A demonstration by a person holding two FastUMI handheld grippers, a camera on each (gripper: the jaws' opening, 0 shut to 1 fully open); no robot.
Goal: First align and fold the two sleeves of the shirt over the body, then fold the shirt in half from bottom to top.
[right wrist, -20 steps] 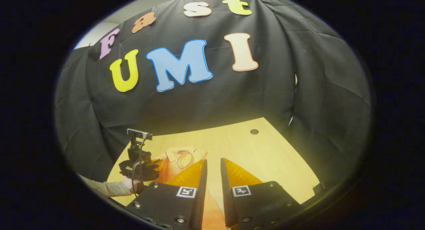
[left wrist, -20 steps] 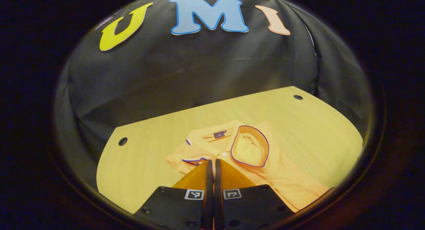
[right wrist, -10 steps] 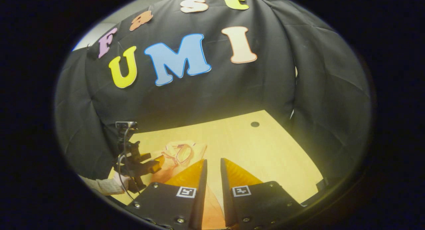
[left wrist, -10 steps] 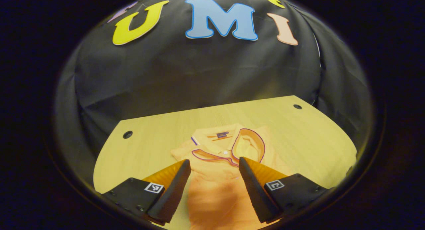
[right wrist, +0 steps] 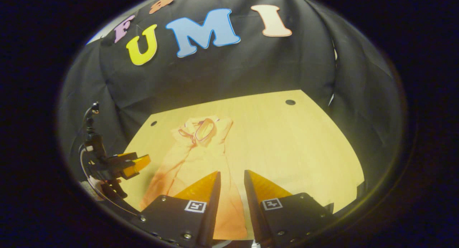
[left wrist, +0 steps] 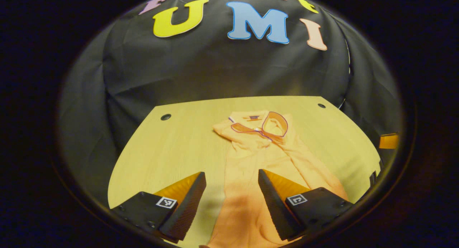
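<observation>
An orange polo shirt [left wrist: 251,158] lies lengthwise on the wooden table [left wrist: 172,147], its purple-edged collar [left wrist: 267,124] at the far end. Both sleeves lie folded in over the body. My left gripper [left wrist: 232,173] is open above the shirt's lower part, holding nothing. In the right gripper view the shirt [right wrist: 200,158] runs from its collar [right wrist: 204,128] down under my right gripper [right wrist: 232,172], whose fingers stand a narrow gap apart with nothing pinched. The left gripper [right wrist: 132,163] shows at the left of that view, off the shirt's side.
The table has small dark holes near its far corners [left wrist: 165,117] [left wrist: 321,105]. Bare wood lies to the shirt's right [right wrist: 294,144]. A finger of the right gripper [left wrist: 389,141] pokes in at the table's right edge. A hand [right wrist: 86,186] holds the left gripper.
The left gripper went from shut to open, let go of the cloth near the collar and drew back. The right gripper's gap widened slightly and it drew back too; the whole shirt now shows.
</observation>
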